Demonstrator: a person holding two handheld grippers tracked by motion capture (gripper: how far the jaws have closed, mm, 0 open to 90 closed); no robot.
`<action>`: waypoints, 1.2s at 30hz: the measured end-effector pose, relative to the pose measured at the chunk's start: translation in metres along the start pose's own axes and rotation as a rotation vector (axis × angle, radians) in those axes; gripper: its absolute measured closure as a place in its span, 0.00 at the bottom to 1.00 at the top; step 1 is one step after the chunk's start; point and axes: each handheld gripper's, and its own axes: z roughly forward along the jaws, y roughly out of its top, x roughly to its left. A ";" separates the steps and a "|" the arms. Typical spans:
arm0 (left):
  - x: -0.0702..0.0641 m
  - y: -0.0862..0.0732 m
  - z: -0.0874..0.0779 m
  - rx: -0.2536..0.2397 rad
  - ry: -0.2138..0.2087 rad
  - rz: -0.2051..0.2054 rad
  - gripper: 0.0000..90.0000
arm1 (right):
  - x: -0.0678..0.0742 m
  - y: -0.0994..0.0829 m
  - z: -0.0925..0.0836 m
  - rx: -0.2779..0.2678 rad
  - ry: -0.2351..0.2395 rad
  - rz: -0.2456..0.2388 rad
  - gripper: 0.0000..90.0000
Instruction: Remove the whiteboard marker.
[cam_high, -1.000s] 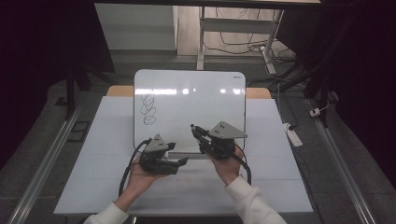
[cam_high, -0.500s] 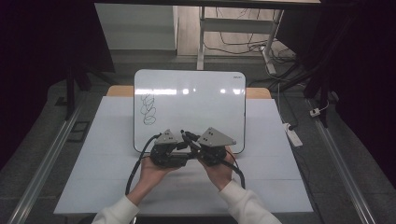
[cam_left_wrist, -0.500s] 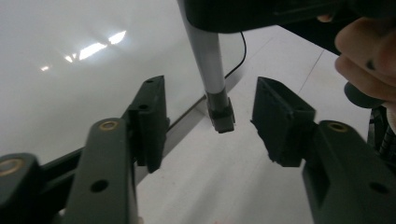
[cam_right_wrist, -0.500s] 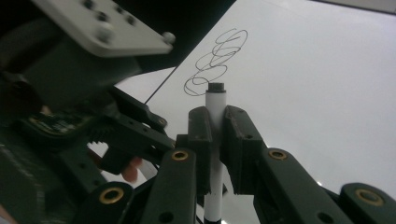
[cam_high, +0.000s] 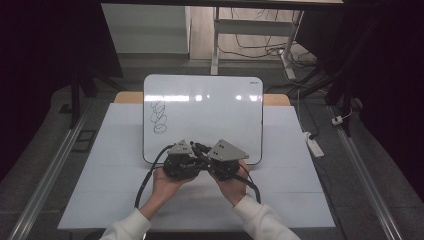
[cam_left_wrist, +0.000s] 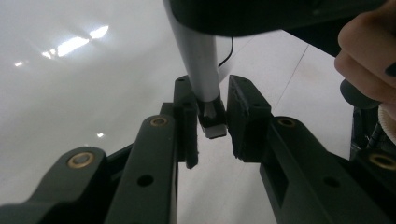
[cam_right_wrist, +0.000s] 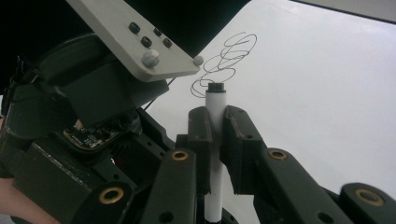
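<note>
1. Nearest, the right claw (cam_right_wrist: 215, 135) is clenched on a white marker (cam_right_wrist: 215, 105).
2. The left claw (cam_left_wrist: 212, 121) stands released around the marker's end (cam_left_wrist: 212, 127); recapping or a handover looks unfinished.
3. Beyond, scribbles (cam_high: 158, 119) already mark the whiteboard (cam_high: 220, 107) on the worktop (cam_high: 107, 145).

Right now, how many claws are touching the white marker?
2. The right claw is clamped on the white marker partway along its barrel. The left claw sits around the marker's other end, one side touching it, the other apart.
</note>
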 end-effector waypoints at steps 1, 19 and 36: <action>0.001 -0.001 0.000 -0.004 -0.002 -0.006 0.83 | 0.000 0.000 0.000 -0.001 -0.001 -0.001 0.90; 0.013 -0.007 -0.016 -0.018 0.036 0.031 0.87 | -0.023 -0.006 -0.019 0.019 0.057 0.012 0.56; 0.032 0.000 -0.061 -0.164 0.108 0.054 0.87 | -0.102 -0.109 -0.127 0.153 -0.070 0.146 0.49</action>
